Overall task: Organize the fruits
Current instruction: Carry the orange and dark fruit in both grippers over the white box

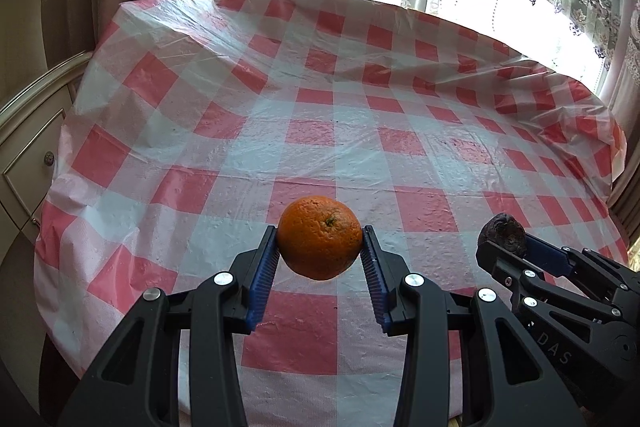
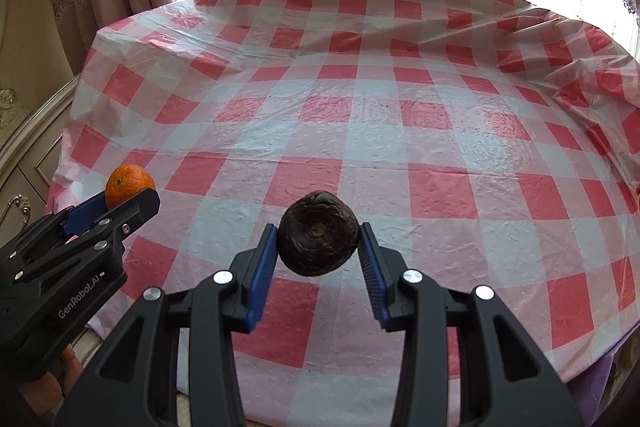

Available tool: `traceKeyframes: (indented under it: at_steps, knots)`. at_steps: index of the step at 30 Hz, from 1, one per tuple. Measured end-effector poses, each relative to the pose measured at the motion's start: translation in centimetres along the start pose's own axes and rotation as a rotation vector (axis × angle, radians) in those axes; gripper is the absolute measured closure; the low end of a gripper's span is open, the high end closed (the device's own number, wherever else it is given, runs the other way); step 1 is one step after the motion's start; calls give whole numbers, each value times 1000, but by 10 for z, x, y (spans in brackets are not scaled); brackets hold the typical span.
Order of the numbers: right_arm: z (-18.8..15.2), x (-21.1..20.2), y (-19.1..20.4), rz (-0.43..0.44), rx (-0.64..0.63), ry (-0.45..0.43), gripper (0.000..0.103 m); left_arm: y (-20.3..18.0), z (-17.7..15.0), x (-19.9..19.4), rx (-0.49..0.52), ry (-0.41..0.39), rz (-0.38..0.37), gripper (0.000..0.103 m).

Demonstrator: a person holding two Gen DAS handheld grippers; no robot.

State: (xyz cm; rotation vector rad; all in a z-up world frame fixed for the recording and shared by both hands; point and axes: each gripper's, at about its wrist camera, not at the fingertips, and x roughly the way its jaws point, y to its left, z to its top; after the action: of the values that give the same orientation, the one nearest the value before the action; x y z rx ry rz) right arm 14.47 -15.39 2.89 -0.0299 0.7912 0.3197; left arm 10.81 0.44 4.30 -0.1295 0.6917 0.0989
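A: Where is the fruit right now?

B: Both pieces are off the bench (image 1: 304, 107), carried in the air above its checked cloth (image 2: 360, 131). The left gripper (image 1: 320, 247) has its fingers (image 1: 266, 267) clamped on the orange (image 1: 320, 237), one blue pad on each flank. The right gripper (image 2: 319, 241) is closed the same way on the dark wrinkled fruit (image 2: 318, 233).

A: How do the fruits sit in the fingers?

B: Out near the tips, squeezed across their widest part. Both are close to round, so there is no real long axis. The orange's stem scar faces up and back toward the camera, and so does the dark fruit's stem end.

A: And the two hands against each other?

B: Side by side and near. From the left wrist, the right gripper shows at the lower right edge with its dark fruit; from the right wrist, the left gripper shows at the left edge with the orange (image 2: 130, 185). They look about level, neither clearly further over the bench.

A: Where does the fruit go?

B: I see no bowl, tray or basket in either view; the cloth ahead is bare. My guess is each fruit gets set down straight ahead of its own fingers, so the arms needn't cross.

A: Any risk?

B: Round fruit may roll on the crinkled cloth once released.
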Motion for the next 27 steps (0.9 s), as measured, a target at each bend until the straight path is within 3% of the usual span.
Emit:
traceKeyframes:
  at_steps: [27]
  knots:
    - [-22, -55, -49, -15, 83, -17, 61, -71, -6, -29, 175, -4, -90, 64]
